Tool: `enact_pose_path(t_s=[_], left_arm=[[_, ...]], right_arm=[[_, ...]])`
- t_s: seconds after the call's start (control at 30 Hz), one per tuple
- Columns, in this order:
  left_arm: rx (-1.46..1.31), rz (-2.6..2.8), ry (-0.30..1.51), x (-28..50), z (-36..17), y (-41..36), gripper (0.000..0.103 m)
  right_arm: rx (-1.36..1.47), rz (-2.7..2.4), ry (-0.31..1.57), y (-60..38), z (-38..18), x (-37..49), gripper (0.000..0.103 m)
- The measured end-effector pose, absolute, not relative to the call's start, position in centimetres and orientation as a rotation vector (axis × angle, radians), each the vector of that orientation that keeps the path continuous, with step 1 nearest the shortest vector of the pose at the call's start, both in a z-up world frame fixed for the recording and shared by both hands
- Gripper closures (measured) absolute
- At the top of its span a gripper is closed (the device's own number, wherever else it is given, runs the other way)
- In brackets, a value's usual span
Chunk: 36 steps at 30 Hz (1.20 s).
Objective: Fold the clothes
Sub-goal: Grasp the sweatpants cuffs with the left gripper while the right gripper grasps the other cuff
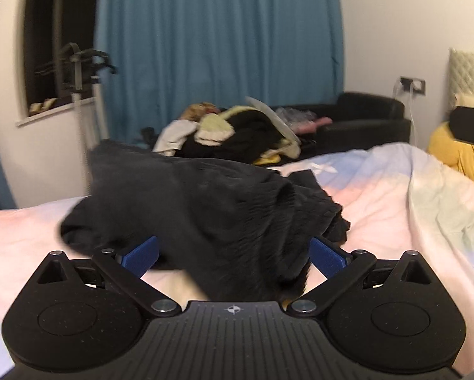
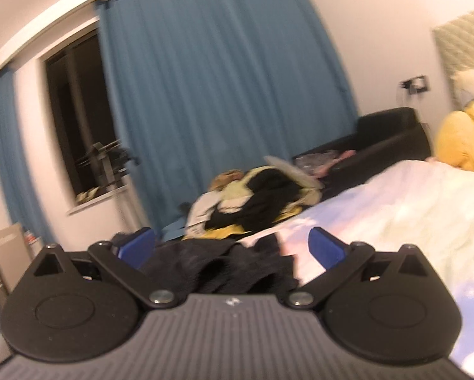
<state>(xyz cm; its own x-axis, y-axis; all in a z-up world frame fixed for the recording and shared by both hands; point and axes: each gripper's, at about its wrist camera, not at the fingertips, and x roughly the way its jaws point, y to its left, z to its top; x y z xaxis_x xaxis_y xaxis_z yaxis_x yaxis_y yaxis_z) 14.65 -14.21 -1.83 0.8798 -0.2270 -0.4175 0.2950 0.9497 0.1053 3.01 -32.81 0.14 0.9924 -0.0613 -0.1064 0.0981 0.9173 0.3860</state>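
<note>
Black garment (image 1: 205,209) lies bunched on the pale bedspread (image 1: 395,209), directly ahead of the left gripper (image 1: 233,255), whose blue pads (image 1: 140,253) stand wide apart with cloth heaped between and over them, nothing pinched. Right gripper (image 2: 232,247) is likewise spread wide; the same dark cloth (image 2: 224,262) sits low between its pads, loose (view blurred, contact uncertain). Long run of the heap seems to go from near left toward far right, up the bed. Left gripper looks the closer, being half buried in fabric. Judgement: next grasp depends on finding an edge or corner in that mound. More clothes (image 1: 237,133) wait piled beyond the bed, below the blue curtain (image 1: 218,47).
</note>
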Motion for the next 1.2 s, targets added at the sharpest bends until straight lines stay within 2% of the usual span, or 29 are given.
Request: enact_pose_path(t_s=[0.1,0.2,0.3,0.33,0.37,0.47,0.53,0.83,1.03,1.2], left_arm=[[0.287,-0.287,0.450,18.5,-3.6,-17.4,0.002],[0.402,-0.246,0.490,22.4,-5.5,-19.1,0.015],[0.392,-0.230,0.506,24.4,-6.1,-19.4,0.023],[0.388,-0.229,0.508,24.7,-6.2,-19.5,0.032],[0.383,-0.228,0.510,25.0,-6.2,-19.5,0.052],[0.317,-0.229,0.529,25.1,-5.8,-18.2,0.068],[0.293,-0.222,0.515,24.7,-5.0,-17.0,0.074],[-0.154,-0.196,0.488,16.8,0.2,-5.2,0.078],[-0.374,-0.166,0.591,12.8,-3.7,2.1,0.078],[-0.551,-0.163,0.661,13.0,-6.0,4.5,0.077]], right_arm=[[0.465,-0.125,0.124,-34.6,-1.2,4.1,0.000],[0.573,-0.142,0.196,-36.0,-2.9,5.5,0.000],[0.668,-0.081,0.274,-36.7,-4.3,7.0,0.000],[0.670,-0.077,0.283,-36.6,-4.5,7.4,0.000],[0.666,-0.075,0.285,-36.5,-4.7,7.6,0.000],[0.652,-0.070,0.293,-36.2,-5.2,8.3,0.000],[0.660,-0.070,0.303,-36.4,-5.4,8.5,0.000],[0.782,0.050,0.350,-36.6,-5.7,8.7,0.000],[0.933,0.175,0.447,-35.1,-6.7,9.4,0.000],[0.936,0.126,0.521,-34.3,-7.5,11.6,0.000]])
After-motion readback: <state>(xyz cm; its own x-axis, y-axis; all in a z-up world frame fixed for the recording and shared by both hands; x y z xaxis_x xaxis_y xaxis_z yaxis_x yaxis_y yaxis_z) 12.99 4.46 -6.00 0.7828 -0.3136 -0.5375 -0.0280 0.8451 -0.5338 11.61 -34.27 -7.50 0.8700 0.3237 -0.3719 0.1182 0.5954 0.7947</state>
